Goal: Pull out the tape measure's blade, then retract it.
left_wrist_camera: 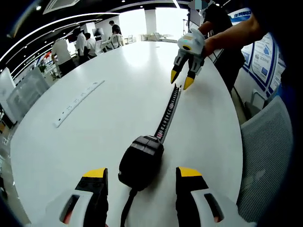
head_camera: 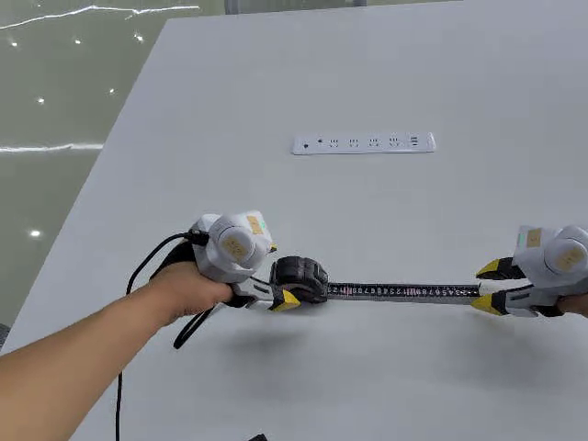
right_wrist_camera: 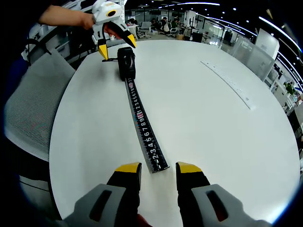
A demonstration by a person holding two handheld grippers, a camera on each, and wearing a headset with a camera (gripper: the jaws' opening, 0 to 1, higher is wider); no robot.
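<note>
At the white workbench, head view: the tape measure's case (head_camera: 299, 278) sits low and left of centre on the table (head_camera: 367, 377), with its blade (head_camera: 404, 292) drawn out flat to the right. The blade's long axis runs straight from the left gripper (head_camera: 278, 292) to the right gripper (head_camera: 485, 287). A power strip (head_camera: 363, 143) lies well apart, farther up the table.
Left gripper view: the jaws are spread wide and straddle the case (left_wrist_camera: 141, 161), with a gap showing on each side. The blade (left_wrist_camera: 169, 111) runs dead ahead to the right gripper (left_wrist_camera: 181, 80).
Right gripper view: the jaws are parted and the blade's free end lies between the tips, apparently not pinched. The numbered blade (right_wrist_camera: 144, 130) leads away to the case (right_wrist_camera: 126, 61), with the left gripper (right_wrist_camera: 116, 47) beyond.
Stage: the pull-out looks complete and retraction remains.
Key relation: the case is nearer the left gripper and the blade's tip nearer the right, so the return likely runs along the blade's own line, toward the case.
</note>
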